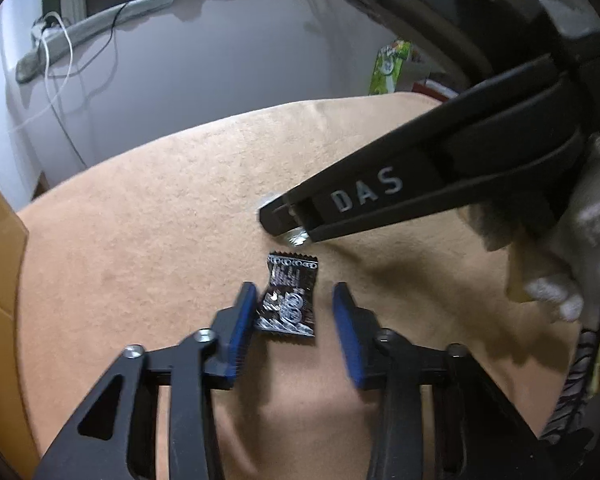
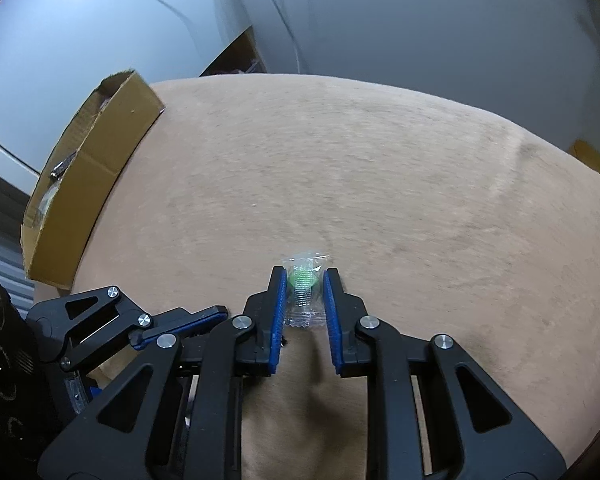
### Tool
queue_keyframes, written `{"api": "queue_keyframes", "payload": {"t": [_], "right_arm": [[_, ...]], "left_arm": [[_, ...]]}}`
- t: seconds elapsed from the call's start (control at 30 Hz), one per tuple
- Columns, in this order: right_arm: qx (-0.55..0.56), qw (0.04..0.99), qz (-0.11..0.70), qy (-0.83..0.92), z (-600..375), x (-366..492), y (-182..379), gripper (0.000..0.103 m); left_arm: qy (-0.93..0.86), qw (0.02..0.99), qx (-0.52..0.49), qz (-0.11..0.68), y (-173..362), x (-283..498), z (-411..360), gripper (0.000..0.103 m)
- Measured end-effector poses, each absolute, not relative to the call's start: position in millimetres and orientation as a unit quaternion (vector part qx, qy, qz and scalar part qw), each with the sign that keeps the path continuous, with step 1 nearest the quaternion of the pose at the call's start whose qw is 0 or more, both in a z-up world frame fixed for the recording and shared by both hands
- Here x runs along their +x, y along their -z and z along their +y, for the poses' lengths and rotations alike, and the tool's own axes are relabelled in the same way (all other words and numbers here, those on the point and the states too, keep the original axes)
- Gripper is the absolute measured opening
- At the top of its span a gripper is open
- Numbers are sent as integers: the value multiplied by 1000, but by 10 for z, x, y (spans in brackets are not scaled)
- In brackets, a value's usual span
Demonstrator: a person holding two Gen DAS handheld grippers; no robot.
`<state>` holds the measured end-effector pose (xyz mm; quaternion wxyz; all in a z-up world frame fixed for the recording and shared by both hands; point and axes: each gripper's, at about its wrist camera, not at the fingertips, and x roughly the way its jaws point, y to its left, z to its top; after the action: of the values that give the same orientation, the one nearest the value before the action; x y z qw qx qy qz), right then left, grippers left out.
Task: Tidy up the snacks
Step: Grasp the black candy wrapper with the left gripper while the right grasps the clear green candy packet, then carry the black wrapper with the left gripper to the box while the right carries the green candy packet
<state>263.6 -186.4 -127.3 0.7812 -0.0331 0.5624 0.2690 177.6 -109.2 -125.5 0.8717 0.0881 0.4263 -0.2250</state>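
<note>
A small clear plastic candy wrapper with a green sweet inside (image 2: 305,286) sits between the blue ribbed pads of the right gripper (image 2: 305,300), which is closed narrowly onto it just above the tan fabric-covered counter (image 2: 380,180). A small black foil snack packet with silver print (image 1: 290,298) lies flat on the same counter, between the spread fingers of the left gripper (image 1: 294,312); its left pad (image 1: 242,320) touches the packet's edge, while the right pad stands apart from it. Just beyond the packet, the right gripper's black fingers reach in from the right. An open brown cardboard box (image 2: 88,176) stands at the counter's far left edge.
</note>
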Motion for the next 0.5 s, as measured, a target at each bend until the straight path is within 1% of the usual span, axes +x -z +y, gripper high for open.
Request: {"api": "queue_keyframes", "payload": {"t": [0.03,0.27,0.5], "right_arm": [[-31,782,562,-269,-1887,2632,1272,19],[-23,788,553,-269,-1918,2562,1251,19],[-21,798,534,-278,-1893,2422,1074,19]], "left_arm": [[222,873,92,425,1256,1779,-1102,25],[208,878,80,423,1209,1780,-1019,24],[196,893,62,400,969,1609,-841,24]]}}
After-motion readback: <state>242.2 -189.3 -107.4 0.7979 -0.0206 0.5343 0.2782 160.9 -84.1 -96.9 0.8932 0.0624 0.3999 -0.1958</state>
